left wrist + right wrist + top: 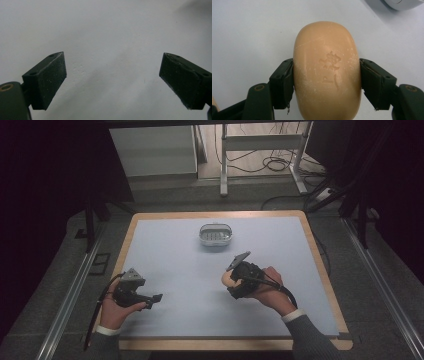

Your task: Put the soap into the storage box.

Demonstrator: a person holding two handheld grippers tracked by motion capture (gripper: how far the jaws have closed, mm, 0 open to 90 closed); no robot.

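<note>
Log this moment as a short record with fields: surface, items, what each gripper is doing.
surface: pale blue mat with a wooden border
held item: oval tan bar of soap with stamped characters
other item: white oval soap dish with a ribbed insert, at the far middle of the mat, empty
right gripper: jaws shut on the soap's two sides, soap lifted clear of the dish
left gripper: jaws wide apart, nothing between them, over bare mat
gap: soap and dish apart

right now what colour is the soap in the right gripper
Pale orange-tan, with characters stamped into its face. The soap shows best in the right gripper view, clamped by the right gripper.
</note>
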